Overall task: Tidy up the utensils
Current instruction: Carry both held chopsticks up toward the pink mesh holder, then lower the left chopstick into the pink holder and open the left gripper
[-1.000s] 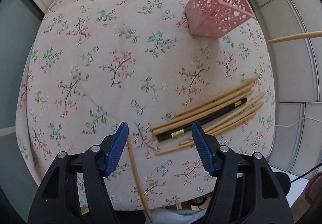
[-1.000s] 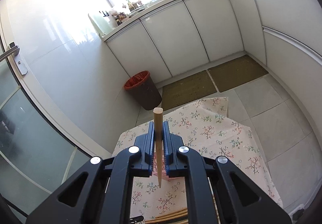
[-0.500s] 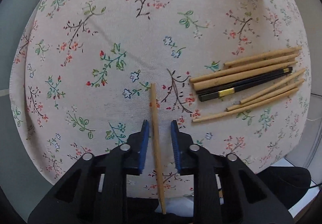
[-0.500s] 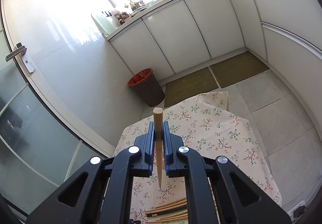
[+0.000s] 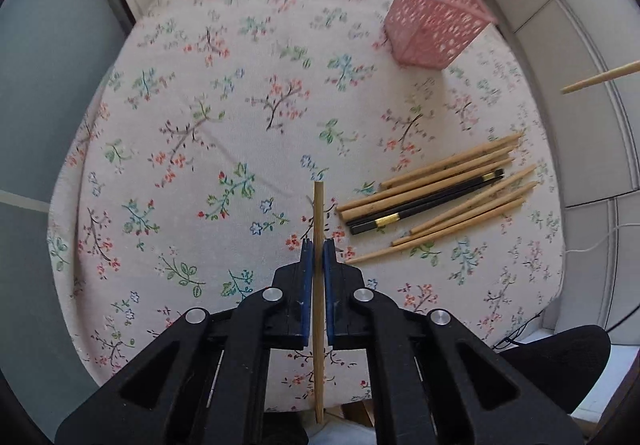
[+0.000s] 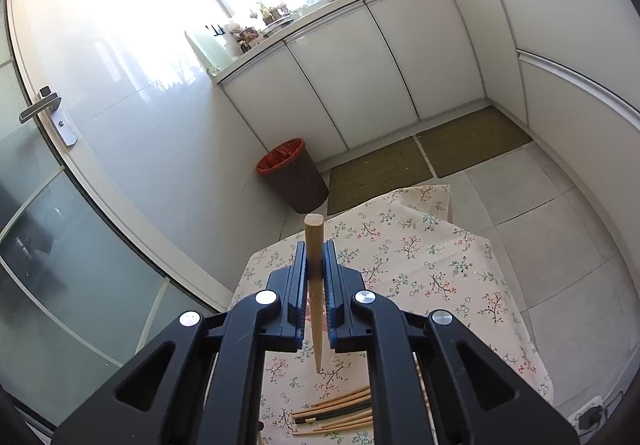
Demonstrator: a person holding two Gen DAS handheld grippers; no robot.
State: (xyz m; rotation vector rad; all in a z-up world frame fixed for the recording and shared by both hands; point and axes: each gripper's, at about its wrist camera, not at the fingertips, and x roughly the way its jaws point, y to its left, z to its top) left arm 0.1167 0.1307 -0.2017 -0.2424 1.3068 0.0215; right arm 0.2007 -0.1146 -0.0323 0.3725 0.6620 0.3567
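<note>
Left tool (image 5: 315,245) grips one wooden chopstick (image 5: 319,213) above the counter (image 5: 200,93); right tool (image 6: 315,245) clamps another chopstick (image 6: 314,245).

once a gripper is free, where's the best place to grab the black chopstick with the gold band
Take the black chopstick near its thick end by the gold band, coming straight down from above with the fingers across its width. It lies flat on the tablecloth, wedged between wooden chopsticks on both sides, so a side approach would likely knock them. Both the left gripper and right gripper hold a chopstick now.
</note>
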